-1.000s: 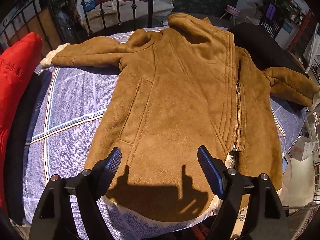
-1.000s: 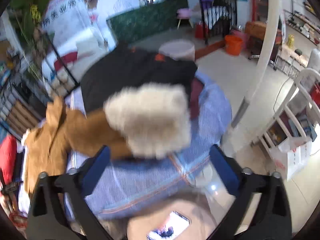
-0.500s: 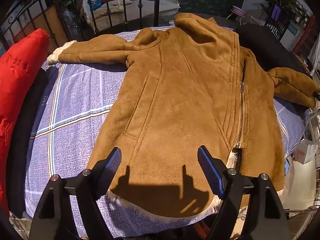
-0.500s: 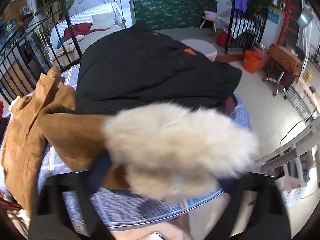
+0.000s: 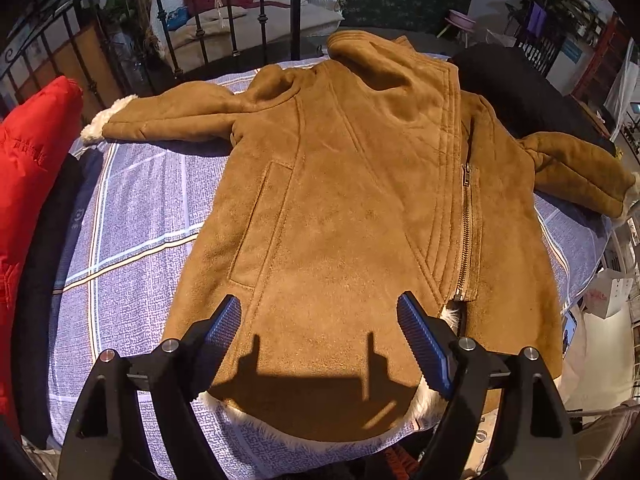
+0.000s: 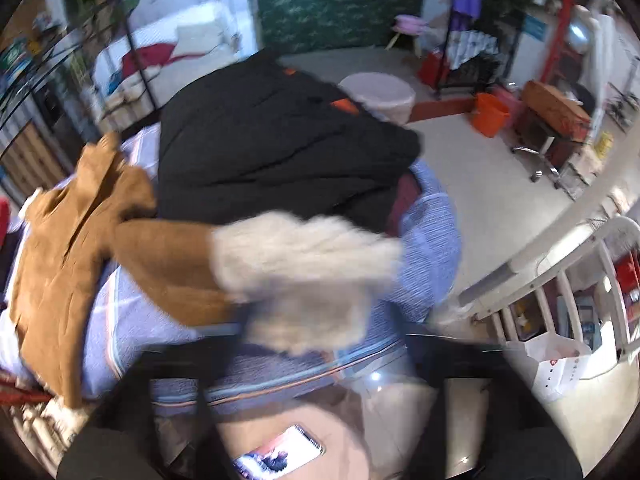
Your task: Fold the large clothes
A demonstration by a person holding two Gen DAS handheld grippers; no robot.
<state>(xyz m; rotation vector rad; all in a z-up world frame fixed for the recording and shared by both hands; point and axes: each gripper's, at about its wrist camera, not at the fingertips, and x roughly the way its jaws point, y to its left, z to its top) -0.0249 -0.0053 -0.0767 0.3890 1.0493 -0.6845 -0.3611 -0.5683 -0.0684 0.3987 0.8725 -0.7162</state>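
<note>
Tan suede coat point(image 5: 344, 216) lies face up, sleeves spread, on a checked blue bedsheet point(image 5: 132, 216). The left gripper point(image 5: 320, 320) hovers over its hem, jaws spread, empty. The right gripper point(image 6: 316, 364), blurred, is opening its jaws around the fleece cuff point(image 6: 304, 264).

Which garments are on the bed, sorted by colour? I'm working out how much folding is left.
Brown: 1, the suede coat spread flat on the checked sheet
Black: 1, the black garment heaped beside the coat's sleeve
Red: 1, the red padded garment at the bed's edge
Total: 3
</note>
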